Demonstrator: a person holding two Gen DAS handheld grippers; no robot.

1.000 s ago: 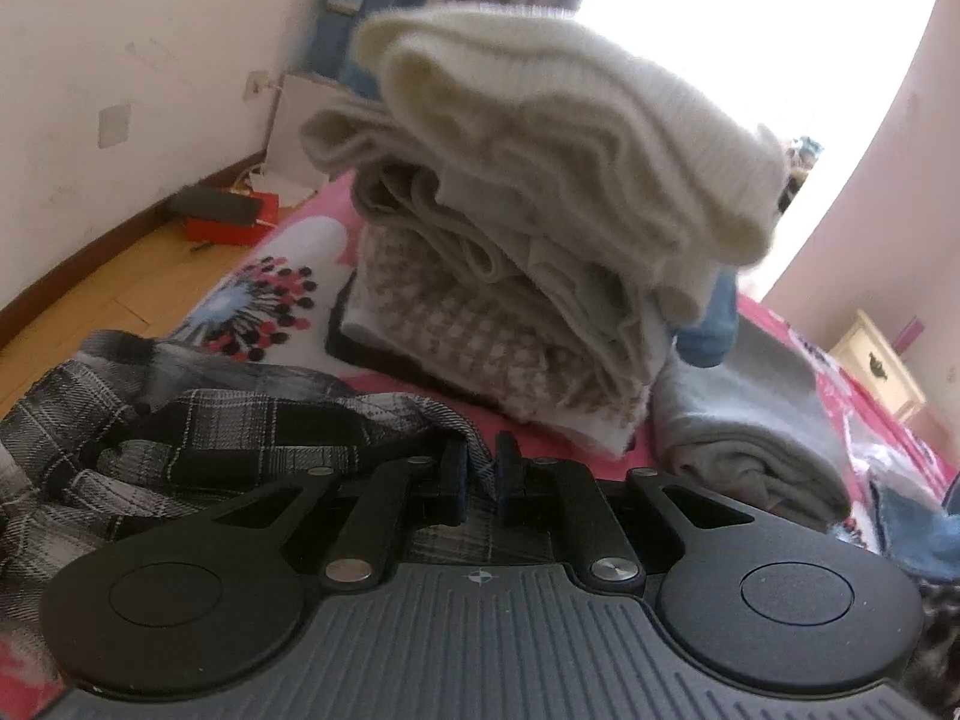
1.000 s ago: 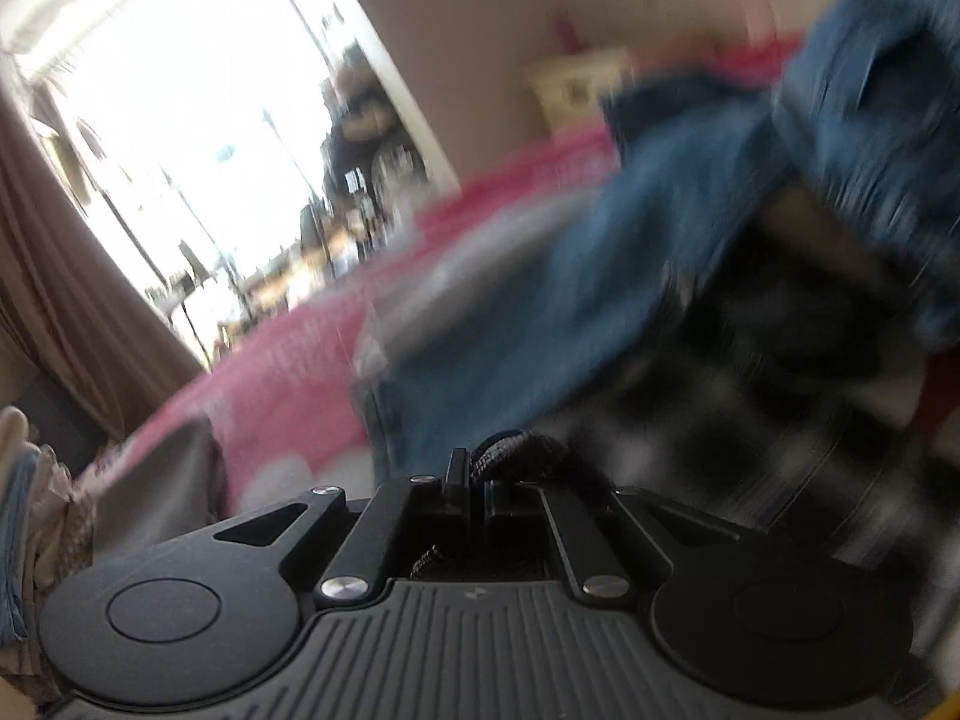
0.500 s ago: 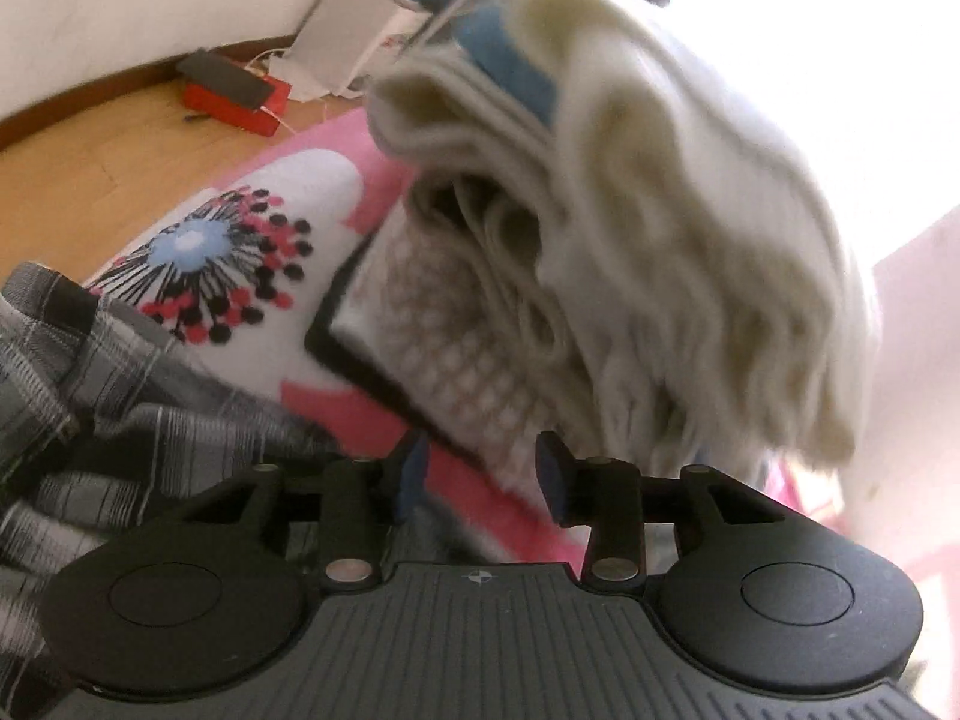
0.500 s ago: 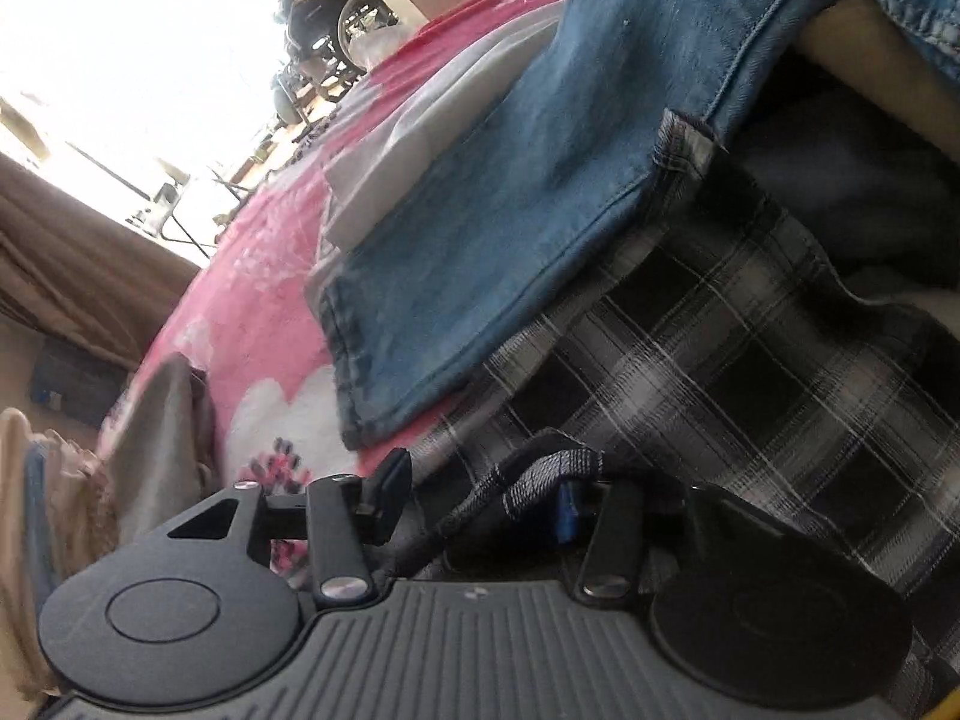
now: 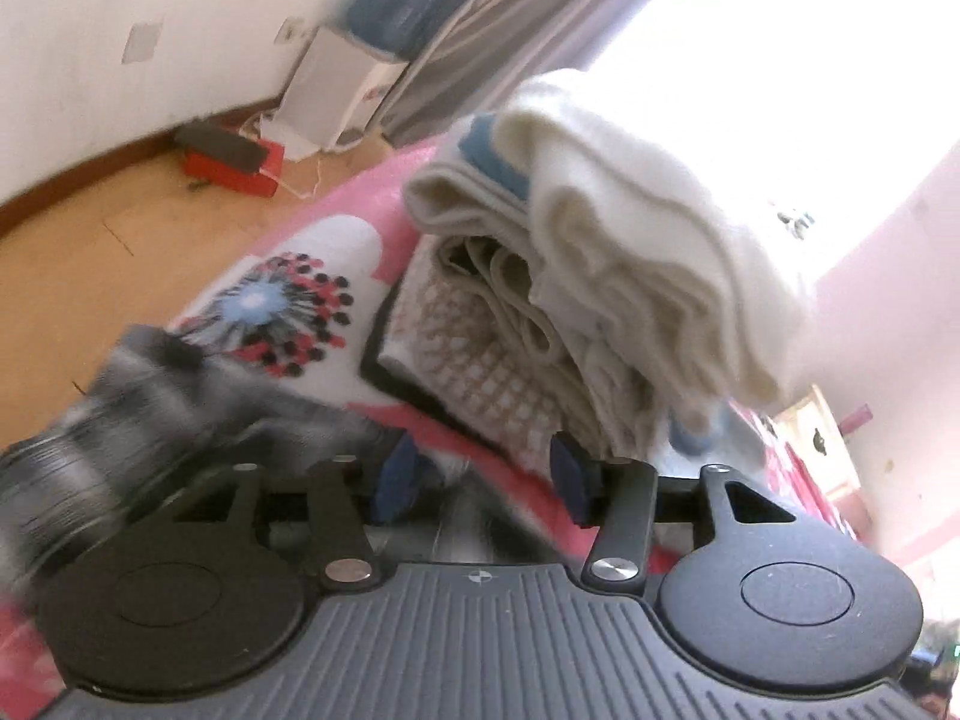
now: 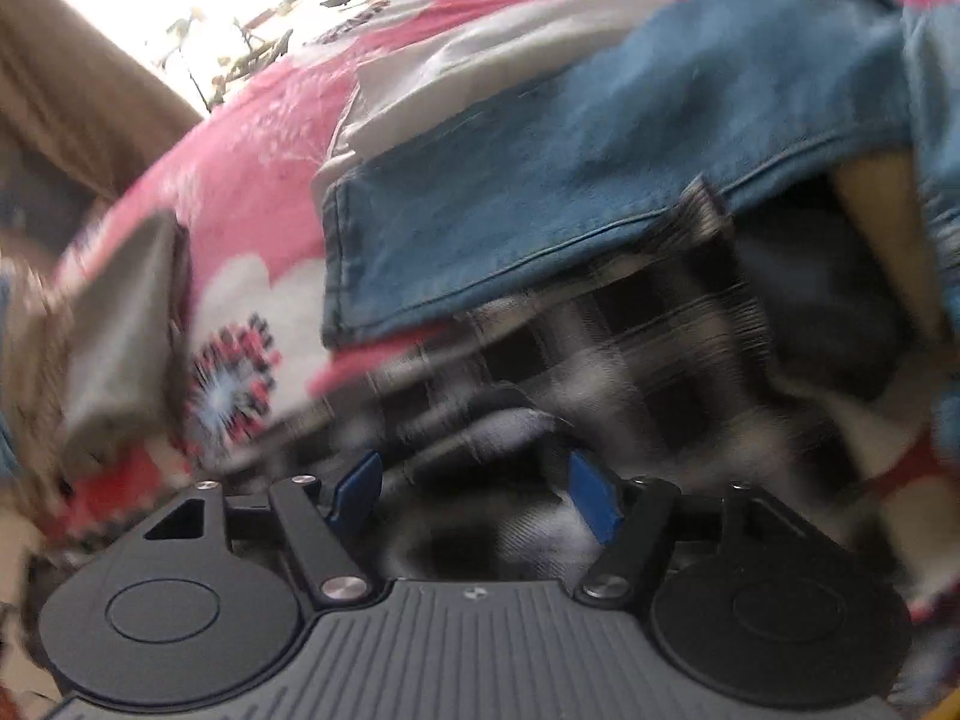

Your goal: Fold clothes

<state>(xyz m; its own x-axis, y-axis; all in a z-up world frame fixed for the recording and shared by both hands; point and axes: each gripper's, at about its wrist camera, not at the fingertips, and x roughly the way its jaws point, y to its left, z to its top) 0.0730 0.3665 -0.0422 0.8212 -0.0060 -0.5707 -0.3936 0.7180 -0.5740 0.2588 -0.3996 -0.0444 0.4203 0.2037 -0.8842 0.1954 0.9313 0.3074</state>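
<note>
- Pink floral bedspread (image 5: 324, 252) covered the bed, with wooden floor, a red box (image 5: 231, 165) and a white wall beyond it on the far left of the left wrist view, and a bright window behind the curtains.
- Left gripper (image 5: 483, 474) stood with its jaws wide apart and nothing between them; only bedspread showed in the gap.
- To the left of those tongs, just beside the left finger, lay a bunched part of the plaid shirt (image 5: 138, 396), blurred.
- Ahead and to the right of them rose a stack of folded clothes (image 5: 576, 300), a cream knit on top and a checked piece at the bottom.
- Right gripper (image 6: 477, 495) was likewise spread wide and gripped nothing, though plaid shirt (image 6: 630, 348) lay directly ahead of and under its blue pads (image 6: 594, 501); whether cloth touched a pad the blur hid.
- Left of those tongs sat a folded grey garment (image 6: 120, 330); ahead and right, a pair of jeans (image 6: 600, 180) lay over the shirt's far edge.
- The shirt looked light, thin and limp, so it would likely sag and crumple rather than hold a crease.
- Best hold, I judge: pinch a seam or hem at two well-separated corners, first drawing it clear of the jeans.
</note>
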